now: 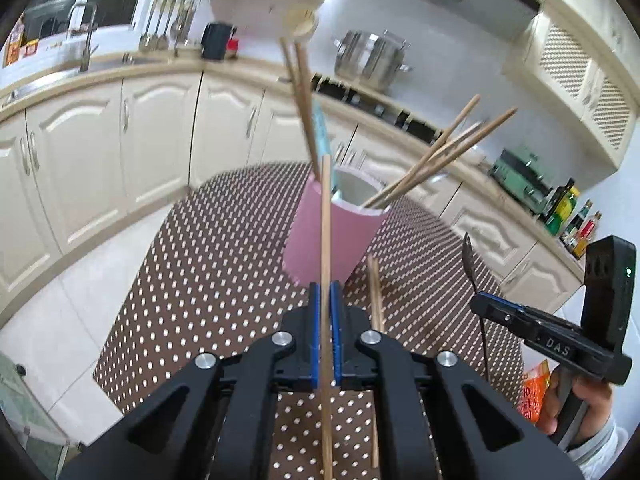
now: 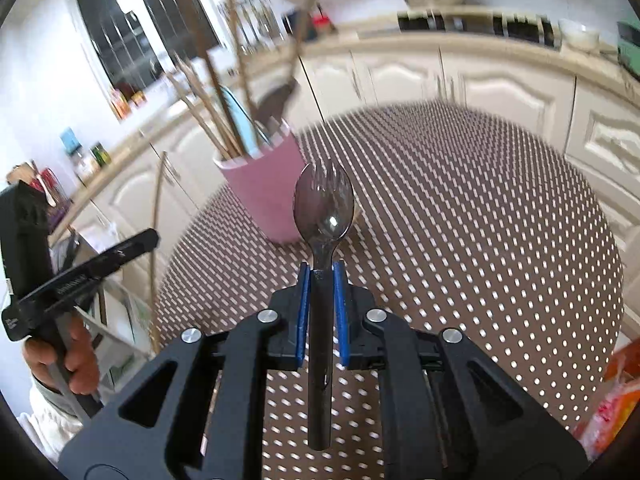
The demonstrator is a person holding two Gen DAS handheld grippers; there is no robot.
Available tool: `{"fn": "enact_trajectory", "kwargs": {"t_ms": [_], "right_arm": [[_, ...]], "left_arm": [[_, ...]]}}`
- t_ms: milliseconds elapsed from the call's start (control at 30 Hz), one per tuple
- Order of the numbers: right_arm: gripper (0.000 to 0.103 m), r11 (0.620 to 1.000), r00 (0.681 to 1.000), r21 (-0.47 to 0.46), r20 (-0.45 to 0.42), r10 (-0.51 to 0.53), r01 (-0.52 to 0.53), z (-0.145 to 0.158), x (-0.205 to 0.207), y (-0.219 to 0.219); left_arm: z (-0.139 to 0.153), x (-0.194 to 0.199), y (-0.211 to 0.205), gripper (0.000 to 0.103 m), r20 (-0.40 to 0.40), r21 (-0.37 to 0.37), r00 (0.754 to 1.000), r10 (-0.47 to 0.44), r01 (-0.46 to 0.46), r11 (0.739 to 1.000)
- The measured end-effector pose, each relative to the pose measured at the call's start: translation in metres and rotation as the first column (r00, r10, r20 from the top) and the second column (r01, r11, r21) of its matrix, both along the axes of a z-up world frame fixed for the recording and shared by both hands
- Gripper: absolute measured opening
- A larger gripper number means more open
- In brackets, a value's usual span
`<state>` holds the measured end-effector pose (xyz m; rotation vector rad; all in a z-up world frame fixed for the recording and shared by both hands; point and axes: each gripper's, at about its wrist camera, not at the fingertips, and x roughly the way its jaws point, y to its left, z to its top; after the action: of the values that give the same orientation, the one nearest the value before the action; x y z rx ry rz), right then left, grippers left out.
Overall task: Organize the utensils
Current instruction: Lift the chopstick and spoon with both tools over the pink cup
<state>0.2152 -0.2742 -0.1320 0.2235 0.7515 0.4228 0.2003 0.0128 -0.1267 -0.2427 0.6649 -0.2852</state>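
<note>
A pink cup (image 1: 334, 232) stands on the dotted brown table (image 1: 192, 280) and holds several wooden chopsticks (image 1: 440, 156), a wooden spoon and a blue utensil. My left gripper (image 1: 325, 292) is shut on a single wooden chopstick (image 1: 325, 240), held upright just in front of the cup. Another chopstick (image 1: 375, 292) lies on the table to its right. My right gripper (image 2: 323, 276) is shut on the handle of a dark plastic spork (image 2: 323, 208), its head up, in front of the cup (image 2: 268, 188). The right gripper also shows at the right of the left wrist view (image 1: 486, 302).
The table has a round edge with white floor tiles (image 1: 80, 312) beyond. Cream kitchen cabinets (image 1: 100, 152) and a counter with a steel pot (image 1: 370, 58) ring the back. An orange packet (image 2: 616, 400) lies at the table's right edge.
</note>
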Motion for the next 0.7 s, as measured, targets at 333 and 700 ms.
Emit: {"fn": "enact_trajectory", "kwargs": {"t_ms": [333, 700], "right_arm": [[0.012, 0.990, 0.966, 0.100, 0.249, 0.075, -0.103, 0.040, -0.008, 0.035], [0.012, 0.985, 0.867, 0.163, 0.497, -0.035, -0.054, 0.070, 0.020, 0.092]], "left_arm": [[0.038, -0.002, -0.007, 0.005, 0.163, -0.036, 0.987, 0.008, -0.002, 0.999], [0.089, 0.025, -0.019, 0.005, 0.385, -0.057, 0.922, 0.039, -0.019, 0.998]]}}
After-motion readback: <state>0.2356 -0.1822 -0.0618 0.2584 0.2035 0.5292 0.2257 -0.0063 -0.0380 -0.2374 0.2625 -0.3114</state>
